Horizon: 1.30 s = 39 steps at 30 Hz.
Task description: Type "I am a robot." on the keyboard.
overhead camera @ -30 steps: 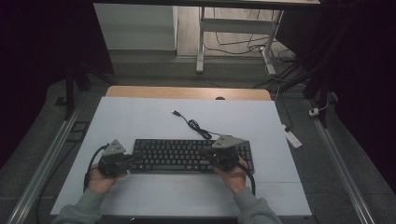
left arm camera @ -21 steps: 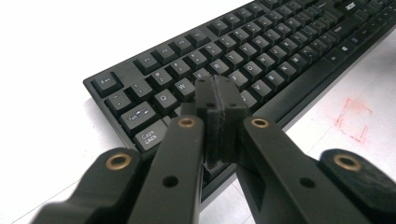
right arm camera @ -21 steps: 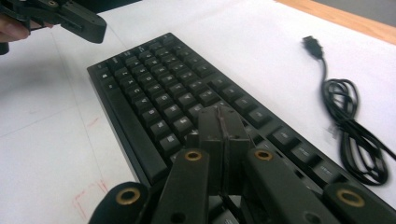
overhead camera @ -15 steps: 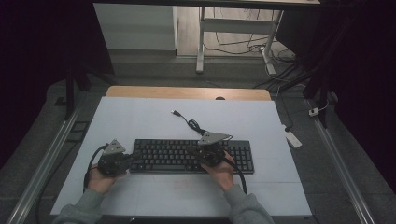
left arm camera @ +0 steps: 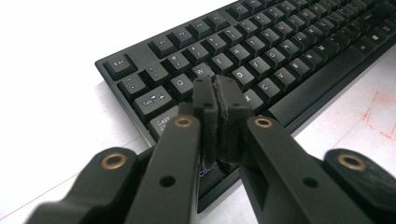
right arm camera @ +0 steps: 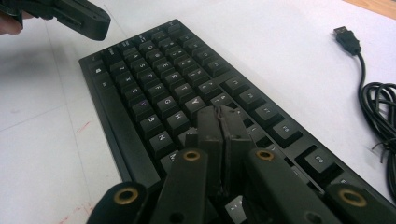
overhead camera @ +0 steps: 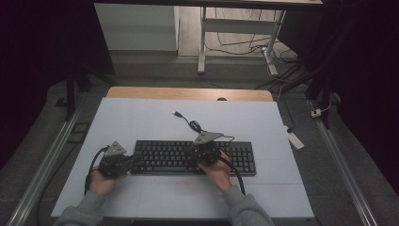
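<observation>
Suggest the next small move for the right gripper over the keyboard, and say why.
Probably a short press straight down. The right gripper is shut, its fingers pressed together like a single fingertip and poised over the middle keys of the keyboard. The left gripper, also shut, sits over the keys near A and S, which looks like a typing posture.

The left tool [left arm camera: 215, 95] reaches up from the bottom, and its two black jaws are pressed flat together with nothing between them. The tips sit just over the left end of a black keyboard [left arm camera: 280, 60], near the W, A and S keys. The keyboard lies slanted across a white counter [left arm camera: 51, 107]. Some faint red marks [left arm camera: 380, 116] show on the counter at the right edge.
</observation>
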Each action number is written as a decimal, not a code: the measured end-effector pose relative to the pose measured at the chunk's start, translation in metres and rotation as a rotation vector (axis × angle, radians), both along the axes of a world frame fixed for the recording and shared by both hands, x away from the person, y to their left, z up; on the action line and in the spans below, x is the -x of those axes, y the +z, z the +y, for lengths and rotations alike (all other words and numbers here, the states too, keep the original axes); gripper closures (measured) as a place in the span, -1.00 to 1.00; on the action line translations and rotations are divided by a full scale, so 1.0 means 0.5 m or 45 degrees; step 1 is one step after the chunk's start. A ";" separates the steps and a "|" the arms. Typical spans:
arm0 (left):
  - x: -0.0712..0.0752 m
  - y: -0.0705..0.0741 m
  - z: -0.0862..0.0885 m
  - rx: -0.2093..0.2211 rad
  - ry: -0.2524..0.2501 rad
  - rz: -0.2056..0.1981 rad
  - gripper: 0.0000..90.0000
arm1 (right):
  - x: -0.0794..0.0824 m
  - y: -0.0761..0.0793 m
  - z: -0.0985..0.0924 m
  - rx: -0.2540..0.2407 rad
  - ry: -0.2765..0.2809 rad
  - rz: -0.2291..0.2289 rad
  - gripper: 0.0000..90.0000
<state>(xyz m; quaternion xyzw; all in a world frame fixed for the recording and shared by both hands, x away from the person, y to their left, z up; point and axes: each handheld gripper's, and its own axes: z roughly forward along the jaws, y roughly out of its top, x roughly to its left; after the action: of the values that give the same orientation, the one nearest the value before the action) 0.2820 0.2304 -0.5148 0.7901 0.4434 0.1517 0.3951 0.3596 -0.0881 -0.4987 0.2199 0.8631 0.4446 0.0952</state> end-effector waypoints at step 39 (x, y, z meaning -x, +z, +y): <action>-0.015 -0.031 -0.005 -0.054 -0.009 0.075 0.96 | -0.029 -0.033 0.048 0.071 -0.018 0.023 0.97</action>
<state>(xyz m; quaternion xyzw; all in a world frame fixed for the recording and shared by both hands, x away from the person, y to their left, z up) 0.2894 0.2279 -0.5305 0.8039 0.4487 0.1364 0.3657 0.3741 -0.0640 -0.5153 0.2272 0.8744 0.4177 0.0964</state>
